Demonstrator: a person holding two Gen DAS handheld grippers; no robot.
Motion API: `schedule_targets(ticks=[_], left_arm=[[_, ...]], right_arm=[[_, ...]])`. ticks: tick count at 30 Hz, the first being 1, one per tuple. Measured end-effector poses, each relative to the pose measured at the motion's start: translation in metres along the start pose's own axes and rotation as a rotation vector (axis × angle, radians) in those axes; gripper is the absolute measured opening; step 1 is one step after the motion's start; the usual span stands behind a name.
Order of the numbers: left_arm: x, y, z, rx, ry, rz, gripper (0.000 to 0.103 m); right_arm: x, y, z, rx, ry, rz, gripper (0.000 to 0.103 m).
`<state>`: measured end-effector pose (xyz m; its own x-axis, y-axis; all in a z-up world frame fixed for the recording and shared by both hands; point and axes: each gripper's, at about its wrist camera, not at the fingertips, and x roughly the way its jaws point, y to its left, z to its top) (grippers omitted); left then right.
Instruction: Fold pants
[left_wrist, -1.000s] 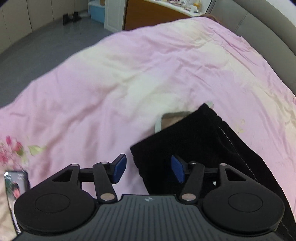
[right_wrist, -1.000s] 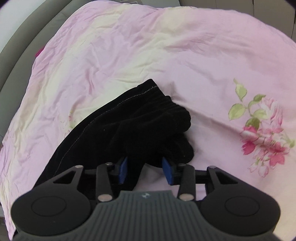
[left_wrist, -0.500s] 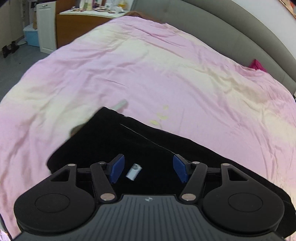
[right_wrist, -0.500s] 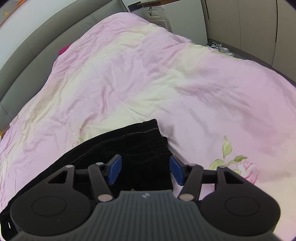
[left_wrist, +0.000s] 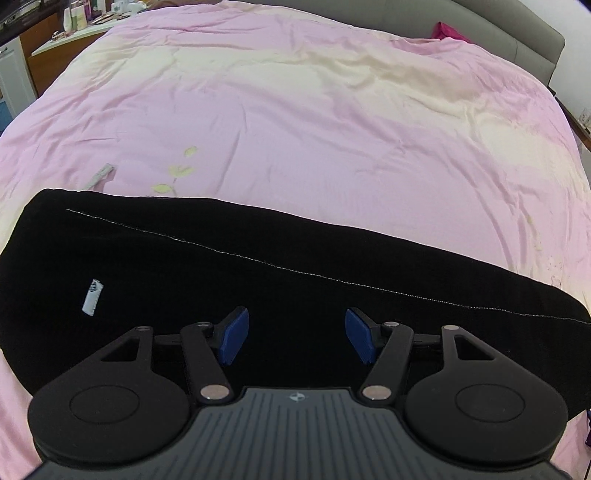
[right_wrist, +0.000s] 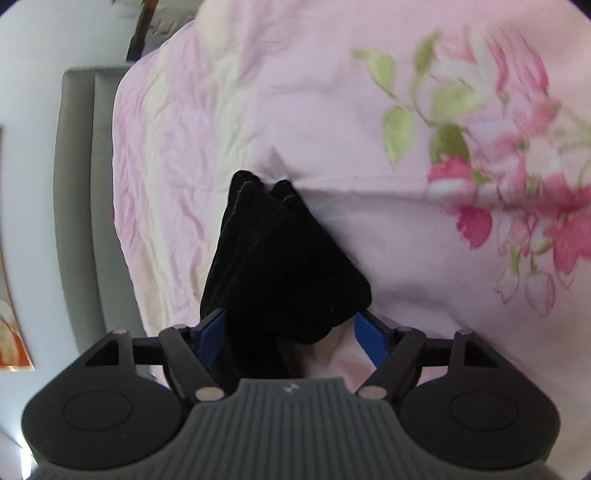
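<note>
Since earlier frame, pants (left_wrist: 258, 280) brought flat lengthwise on bed (left_wrist: 332, 122); left gripper (left_wrist: 296, 340) fingers wide, nothing held. Right gripper (right_wrist: 288, 334) fingers wide around bunched hem (contact unclear). Cross-folds judged outstanding.

black pants (left_wrist: 258, 280) lie stretched flat across the pink bedcover (left_wrist: 314, 129).

A home bedroom: pink floral duvet (left_wrist: 295, 110), grey padded headboard (left_wrist: 517, 40).

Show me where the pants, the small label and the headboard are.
pants (left_wrist: 295, 266), left wrist view, middle of the black cloth
label (left_wrist: 92, 297), left wrist view, its pale face
headboard (left_wrist: 509, 33), left wrist view, grey padding
</note>
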<state>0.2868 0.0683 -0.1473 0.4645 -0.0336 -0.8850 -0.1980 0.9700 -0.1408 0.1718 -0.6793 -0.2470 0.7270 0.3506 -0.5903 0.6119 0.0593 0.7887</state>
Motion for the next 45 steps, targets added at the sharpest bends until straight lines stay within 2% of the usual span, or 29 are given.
schedule_targets(ticks=[2, 3, 5, 7, 9, 12, 14, 15, 16, 17, 18, 20, 24, 26, 27, 30, 32, 34, 37, 40, 42, 43, 45], left_arm=[[0.003, -0.008, -0.001, 0.001, 0.010, 0.003, 0.071], [0.005, -0.010, -0.002, -0.007, 0.017, 0.003, 0.071], [0.007, -0.014, -0.002, -0.034, 0.035, 0.002, 0.071], [0.008, -0.017, -0.001, -0.044, 0.040, 0.002, 0.071], [0.009, -0.026, 0.001, -0.035, 0.036, 0.010, 0.071], [0.011, -0.049, 0.007, 0.014, 0.022, -0.014, 0.071], [0.013, -0.069, 0.009, 0.057, 0.009, -0.038, 0.071], [0.016, -0.079, 0.009, 0.080, 0.010, -0.050, 0.071], [0.019, -0.090, 0.010, 0.100, 0.015, -0.062, 0.071], [0.024, -0.103, 0.010, 0.122, 0.020, -0.078, 0.071], [0.027, -0.115, 0.009, 0.147, 0.026, -0.096, 0.071], [0.034, -0.143, 0.008, 0.214, 0.030, -0.136, 0.071], [0.041, -0.195, 0.002, 0.372, 0.027, -0.236, 0.071], [0.046, -0.217, -0.004, 0.443, 0.036, -0.266, 0.071], [0.049, -0.227, -0.006, 0.472, 0.039, -0.274, 0.071], [0.061, -0.250, -0.015, 0.523, 0.055, -0.289, 0.071], [0.069, -0.260, -0.018, 0.537, 0.057, -0.279, 0.071], [0.072, -0.263, -0.019, 0.530, 0.053, -0.274, 0.071], [0.069, -0.257, -0.018, 0.509, 0.041, -0.280, 0.071], [0.065, -0.238, -0.010, 0.496, 0.010, -0.233, 0.071], [0.064, -0.217, -0.001, 0.455, -0.005, -0.191, 0.071], [0.064, -0.207, 0.004, 0.427, -0.009, -0.175, 0.071], [0.066, -0.185, 0.013, 0.372, -0.016, -0.148, 0.071]], right_arm=[[0.013, -0.020, 0.002, 0.120, -0.021, 0.066, 0.076], [0.018, -0.027, 0.002, 0.162, -0.029, 0.085, 0.072], [0.025, -0.028, 0.000, 0.188, -0.042, 0.111, 0.045], [0.019, -0.012, 0.000, 0.135, -0.063, 0.135, 0.031], [0.002, 0.028, 0.005, -0.094, -0.114, 0.117, 0.025], [-0.018, 0.104, -0.007, -0.600, -0.119, 0.058, 0.023], [-0.024, 0.149, -0.038, -1.084, -0.135, -0.054, 0.023], [-0.022, 0.159, -0.049, -1.242, -0.125, -0.115, 0.023], [-0.016, 0.161, -0.055, -1.346, -0.105, -0.181, 0.023], [-0.008, 0.159, -0.055, -1.391, -0.077, -0.234, 0.023], [0.002, 0.153, -0.050, -1.407, -0.043, -0.283, 0.023], [0.021, 0.128, -0.031, -1.337, 0.026, -0.355, 0.025], [0.033, 0.088, 0.000, -1.124, 0.118, -0.382, 0.036], [0.020, 0.084, 0.007, -1.056, 0.124, -0.384, 0.051], [0.012, 0.084, 0.009, -1.036, 0.123, -0.390, 0.053], [-0.011, 0.103, 0.010, -1.038, 0.096, -0.374, 0.055], [-0.009, 0.126, 0.013, -1.040, 0.089, -0.332, 0.055], [0.008, 0.144, 0.016, -1.047, 0.094, -0.291, 0.054], [0.050, 0.165, 0.019, -1.071, 0.128, -0.280, 0.053], [0.093, 0.172, 0.028, -1.088, 0.139, -0.337, 0.053], [0.114, 0.170, 0.036, -1.055, 0.171, -0.356, 0.052], [0.117, 0.168, 0.038, -1.043, 0.167, -0.350, 0.030], [0.115, 0.169, 0.035, -1.059, 0.166, -0.311, 0.020]])
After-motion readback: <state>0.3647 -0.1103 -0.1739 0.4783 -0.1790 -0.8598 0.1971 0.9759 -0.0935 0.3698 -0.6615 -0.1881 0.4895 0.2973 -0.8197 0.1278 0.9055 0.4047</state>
